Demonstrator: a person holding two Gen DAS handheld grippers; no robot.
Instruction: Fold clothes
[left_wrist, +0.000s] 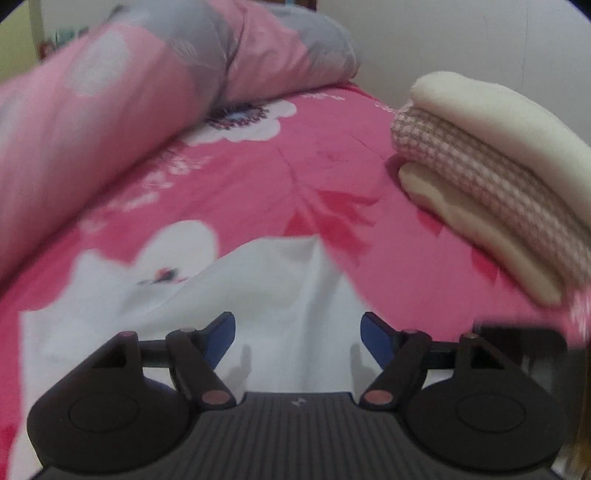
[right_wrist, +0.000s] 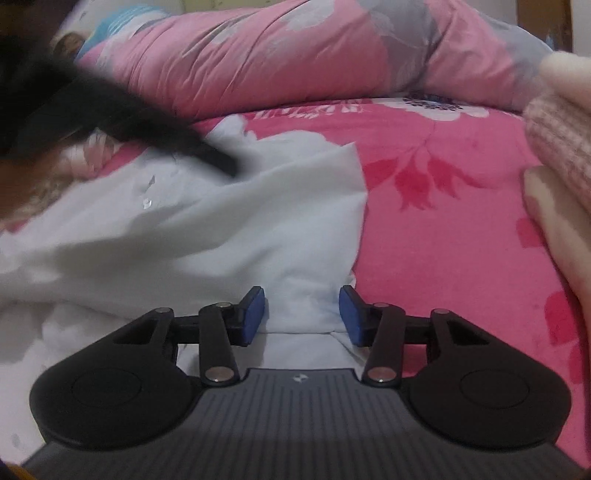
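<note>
Two hand-held grippers over white garment (right_wrist: 207, 229) on bed (right_wrist: 443, 229): left hand-held gripper (left_wrist: 297, 338) spread, empty; right hand-held gripper (right_wrist: 301, 314) half-spread astride fabric fold. Soft, light, limp; I'd pinch its 3 o'clock edge.

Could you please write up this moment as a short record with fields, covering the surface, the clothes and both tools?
surface: bed with pink floral sheet
garment being folded: white garment, lying rumpled on the sheet
finished pile: folded stack of cream and pink checked pieces, right of the white garment
background: pink and grey quilt rolled along the far side
left tool: open, over the white garment, nothing gripped
right tool: open, a fold of the white garment between its pads, not pressed
</note>
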